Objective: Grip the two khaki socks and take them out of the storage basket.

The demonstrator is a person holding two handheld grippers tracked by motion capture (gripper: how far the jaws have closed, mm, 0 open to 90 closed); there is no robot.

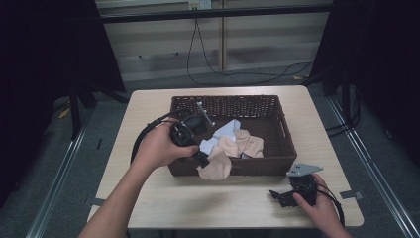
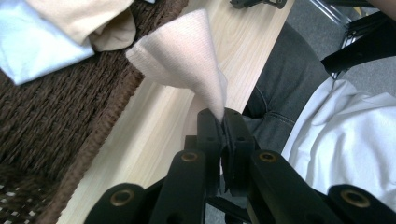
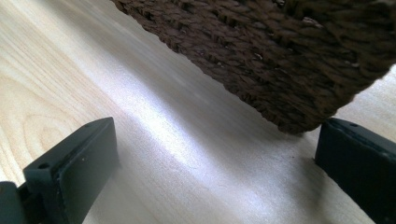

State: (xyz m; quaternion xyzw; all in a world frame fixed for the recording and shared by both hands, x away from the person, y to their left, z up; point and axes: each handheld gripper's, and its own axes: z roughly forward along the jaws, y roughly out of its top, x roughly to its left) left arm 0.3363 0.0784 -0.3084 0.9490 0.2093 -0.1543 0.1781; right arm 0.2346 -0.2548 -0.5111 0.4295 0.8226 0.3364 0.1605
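Your left gripper (image 1: 202,159) is clenched on a corner of a beige cloth (image 1: 216,167), the jaws pressed together with only that thin fabric between them. In the left gripper view the cloth (image 2: 187,60) hangs from the jaw tips as a cone-shaped fold above the pale wood of the bench (image 2: 163,126), right beside the basket's woven wall. From the high view the cloth drapes over the near rim of the brown wicker basket (image 1: 282,124), at its left half, partly inside and partly out. More pieces lie in the basket: a light blue cloth (image 1: 223,133) and other beige cloths (image 1: 247,145), bunched together in the middle.

Your right gripper (image 1: 283,197) rests on the bench (image 1: 148,109) at the near right, just off the basket's near right corner. Its jaws stand wide apart and released, with nothing between them except bare bench top; the right gripper view looks along them at the basket's corner (image 3: 289,56), close ahead.
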